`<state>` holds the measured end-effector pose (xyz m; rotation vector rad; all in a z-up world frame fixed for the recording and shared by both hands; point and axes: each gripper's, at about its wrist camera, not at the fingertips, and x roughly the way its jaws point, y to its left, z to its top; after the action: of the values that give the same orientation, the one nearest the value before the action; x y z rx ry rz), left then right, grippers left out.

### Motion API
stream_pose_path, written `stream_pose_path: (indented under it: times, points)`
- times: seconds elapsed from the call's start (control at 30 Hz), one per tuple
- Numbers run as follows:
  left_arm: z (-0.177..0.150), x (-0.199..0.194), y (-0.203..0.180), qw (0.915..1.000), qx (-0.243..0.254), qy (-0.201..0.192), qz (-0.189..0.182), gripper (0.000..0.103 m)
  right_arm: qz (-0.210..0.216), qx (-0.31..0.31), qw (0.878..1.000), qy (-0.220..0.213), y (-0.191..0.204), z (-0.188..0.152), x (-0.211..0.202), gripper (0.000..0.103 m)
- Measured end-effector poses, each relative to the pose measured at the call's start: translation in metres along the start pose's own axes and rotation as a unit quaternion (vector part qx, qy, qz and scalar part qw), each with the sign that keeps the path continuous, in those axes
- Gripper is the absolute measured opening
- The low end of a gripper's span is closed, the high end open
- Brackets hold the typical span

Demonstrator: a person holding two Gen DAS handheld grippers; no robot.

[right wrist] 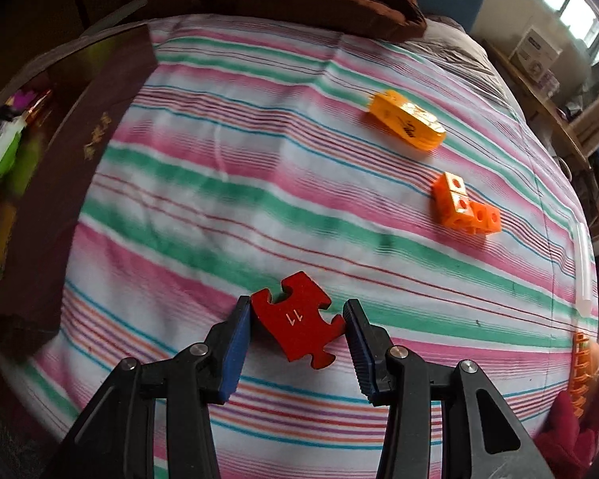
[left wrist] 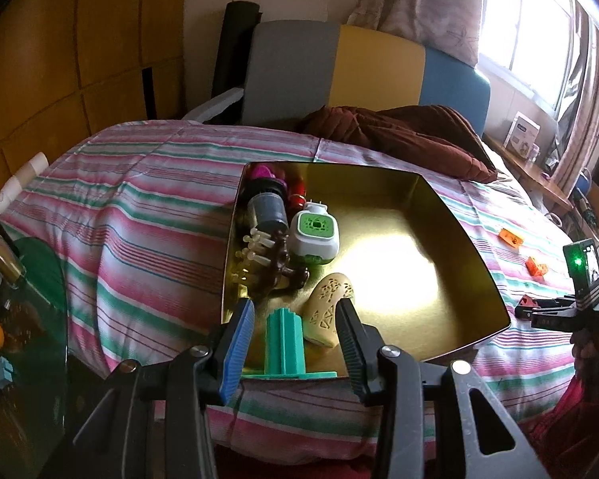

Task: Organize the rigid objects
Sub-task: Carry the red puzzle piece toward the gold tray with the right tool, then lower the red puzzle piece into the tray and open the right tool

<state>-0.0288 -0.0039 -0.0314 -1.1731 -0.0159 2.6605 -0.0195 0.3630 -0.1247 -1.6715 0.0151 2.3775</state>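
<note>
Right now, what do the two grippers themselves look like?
Both match. The left gripper and right gripper have black plastic scissor-like linkage arms with round silver pivot bolts and ribbed blue pads on the fingers. Seen from the left camera, the right gripper carries a small black box with a green light.

A tray (left wrist: 459, 215) sits on the bed (left wrist: 147, 199). Along its left wall lie a plug (left wrist: 314, 235), a comb (left wrist: 275, 263) and a stand (left wrist: 285, 343). Right of the tray, blocks (right wrist: 465, 209) and a puzzle piece (right wrist: 299, 325) lie on the bed; a blanket (left wrist: 399, 131) lies far behind.
</note>
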Motion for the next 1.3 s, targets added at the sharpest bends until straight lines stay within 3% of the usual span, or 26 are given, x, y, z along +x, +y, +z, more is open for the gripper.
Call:
stream_pose_path:
  times: [0.43, 0.67, 0.9, 1.3]
  points:
    - [-0.007, -0.003, 0.012, 0.9999, -0.009, -0.001, 0.012, 0.043, 0.051, -0.007, 0.999, -0.018, 0.034, -0.016, -0.018, 0.046]
    - [-0.009, 0.0, 0.021, 0.9997, -0.019, 0.004, 0.017, 0.043, 0.09, 0.007, 0.992, -0.086, 0.048, -0.008, -0.059, 0.046]
    - [-0.01, 0.002, 0.026, 0.9993, -0.027, 0.002, 0.024, 0.042, 0.127, -0.041, 0.981, -0.14, 0.095, 0.014, -0.093, 0.046]
    - [-0.011, 0.002, 0.035, 0.9988, -0.035, 0.004, 0.033, 0.042, 0.176, -0.102, 0.972, -0.122, 0.183, 0.027, -0.079, 0.047]
